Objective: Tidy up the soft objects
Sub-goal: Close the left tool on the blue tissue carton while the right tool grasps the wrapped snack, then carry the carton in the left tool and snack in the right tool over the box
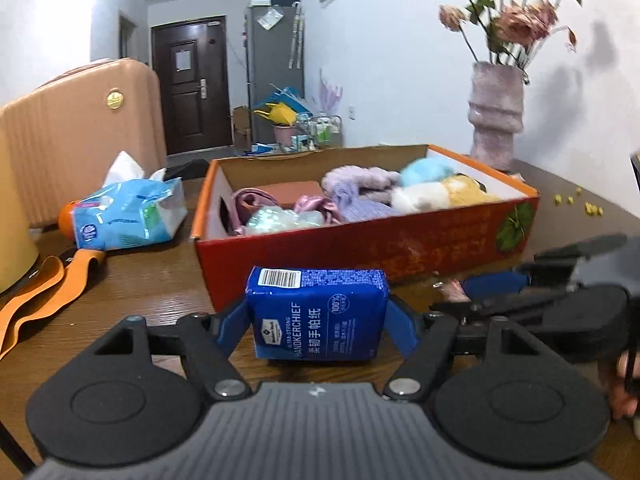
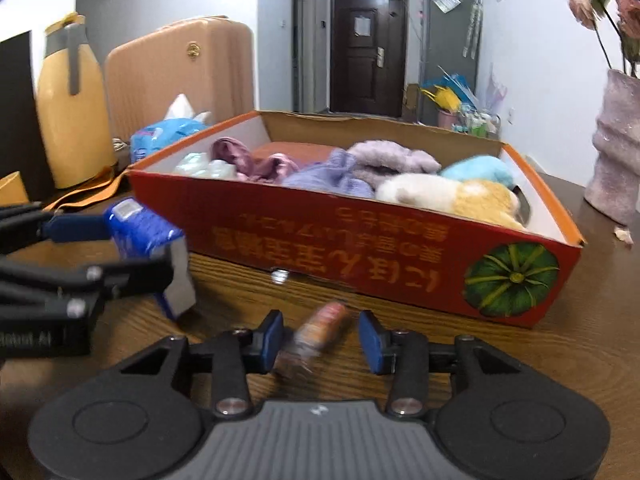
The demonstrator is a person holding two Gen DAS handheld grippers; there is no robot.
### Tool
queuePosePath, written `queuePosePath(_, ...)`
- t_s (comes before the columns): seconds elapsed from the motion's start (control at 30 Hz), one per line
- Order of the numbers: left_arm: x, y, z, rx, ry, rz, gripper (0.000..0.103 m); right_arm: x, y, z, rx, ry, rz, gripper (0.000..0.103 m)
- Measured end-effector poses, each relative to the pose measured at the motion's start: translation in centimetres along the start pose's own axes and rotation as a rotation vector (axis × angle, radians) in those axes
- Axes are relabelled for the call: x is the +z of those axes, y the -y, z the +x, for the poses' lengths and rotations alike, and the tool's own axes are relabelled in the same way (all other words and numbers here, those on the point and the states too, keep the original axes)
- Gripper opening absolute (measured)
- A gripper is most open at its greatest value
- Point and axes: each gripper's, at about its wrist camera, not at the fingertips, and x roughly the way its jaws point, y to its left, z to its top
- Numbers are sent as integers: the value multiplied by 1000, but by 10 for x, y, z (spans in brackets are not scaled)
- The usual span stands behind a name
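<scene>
- Right now the left gripper (image 1: 318, 316) has its blue pads against both sides of the blue handkerchief pack (image 1: 318, 312), pinching it just in front of the near wall of the red cardboard box (image 1: 360, 248).
- Across to the right, the right gripper (image 2: 320, 338) stands part-spread around a small pinkish wrapped item (image 2: 320, 330). That item is blurred; I cannot tell whether the pads touch it, and a gap shows on its right side.
- Inside the box lie the soft things already gathered: a lilac knit (image 2: 340, 174), a cream and yellow plush (image 2: 452, 196) and a pale blue plush (image 2: 478, 170) toward the right, and pink cloth (image 2: 248, 162) toward the left.
- For the pack, a firm but gentle squeeze looks best; the wrapper is slick and the contents give, so too light a grip could let it slide.
- Lift it clear of the near wall before carrying it far, or its lower edge may catch the cardboard.
- A sensible spot is the left part of the box, which looks the least full.
- Keep the two grippers apart; they work close together here on the wooden table (image 2: 520, 360).
</scene>
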Motion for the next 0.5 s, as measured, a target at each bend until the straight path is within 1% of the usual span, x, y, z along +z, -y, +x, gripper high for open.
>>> queuePosePath(0.03,0,-2,1,10,-6,-11,72,0,-1,0,13,1,-1,33)
queuePosePath(0.07,0,-4,3,20,-14,-20,72,0,-1,-1,18,4,-1,20)
queuePosePath(0.1,-1,-6,5,27,-24,-21,72,0,1,-1,22,5,7,15)
queuePosePath(0.17,-3,-7,6,31,-31,-13,72,1,2,-2,30,4,21,15)
queuePosePath(0.23,-4,-4,3,30,-18,30,72,1,2,-3,35,2,23,14)
queuePosePath(0.3,-5,-5,-5,42,3,38,72,0,2,-4,47,7,30,14)
queuePosePath(0.33,-5,-7,-13,58,10,18,72,-1,2,-7,50,10,39,14)
queuePosePath(0.37,-5,-10,-24,73,15,-14,72,-2,1,-13,27,11,48,14)
queuePosePath(0.4,-7,-14,-37,71,25,-41,72,-4,-2,-21,-5,24,38,14)
queuePosePath(0.43,-10,-17,-54,59,38,-66,72,-7,-8,-34,-26,51,19,14)
queuePosePath(0.5,-16,-19,-86,62,64,-81,72,-17,-14,-67,-20,86,11,14)
